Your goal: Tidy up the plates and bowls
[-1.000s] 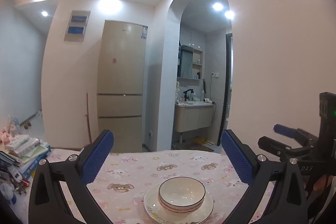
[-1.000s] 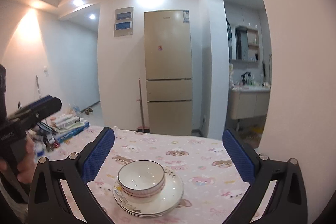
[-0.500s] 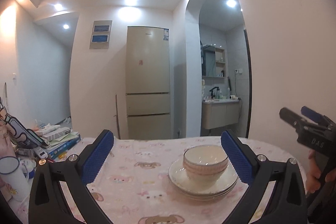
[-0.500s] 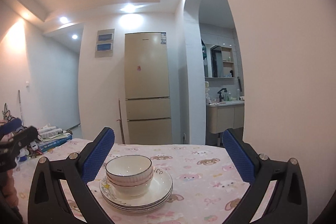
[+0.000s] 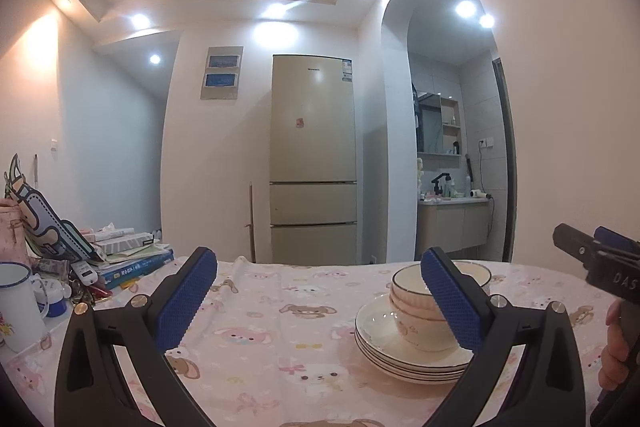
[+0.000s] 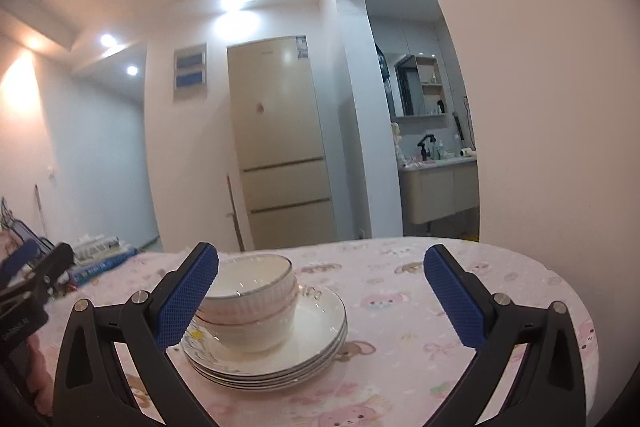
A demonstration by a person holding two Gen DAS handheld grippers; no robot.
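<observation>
The clearest lettering is "DAS" in pale capitals on the black body of the right gripper point(image 5: 612, 267), seen at the right edge of the left wrist view; the word runs on past the frame edge. In the right wrist view a line of small print sits on the black body of the left gripper point(image 6: 24, 291), too small and skewed to read. The fridge point(image 5: 313, 159) carries a brand mark near its top edge and a label point(image 5: 347, 70) at its upper right corner, both illegible. A blue book point(image 5: 134, 267) in the pile at the left shows pale characters along its edge, too small to read.
</observation>
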